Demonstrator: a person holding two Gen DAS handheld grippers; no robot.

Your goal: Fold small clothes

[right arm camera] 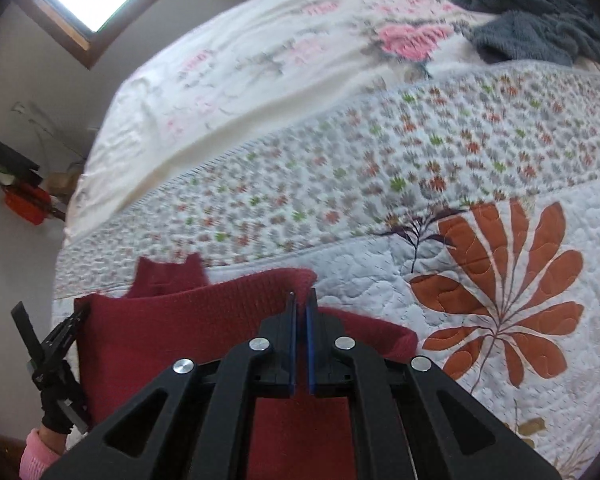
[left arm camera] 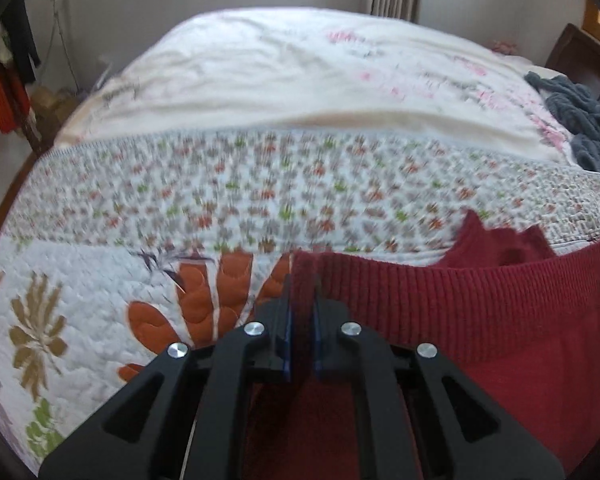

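Sweater held at both corners over the bed

Sweater point(left arm camera: 460, 312), dark red and rib-knit, is pinched in both sets of jaws. On my left gripper point(left arm camera: 302, 280) the jaws are closed on the left corner of the ribbed hem, red knit showing between the blue pads. On my right gripper point(right arm camera: 301, 300) the jaws are closed on the other corner of that hem, with the rolled edge curling just past the tips.

Between the two grips the ribbed band runs stretched across, and the body of the garment hangs down toward me below it. A crumpled part of the red knit pokes up behind the band, against the quilt.

From the right wrist view I see the left gripper at the far left edge of the garment, held by a gloved hand point(right arm camera: 56, 400) with a pink cuff point(right arm camera: 38, 450).

Beyond lies the bed's quilt point(right arm camera: 500, 280), white with large orange leaves near and a band of small flowers farther back. A cream sheet point(left arm camera: 280, 68) with pink flowers covers the far half. A grey fuzzy blanket point(right arm camera: 532, 12) is heaped at the far right.
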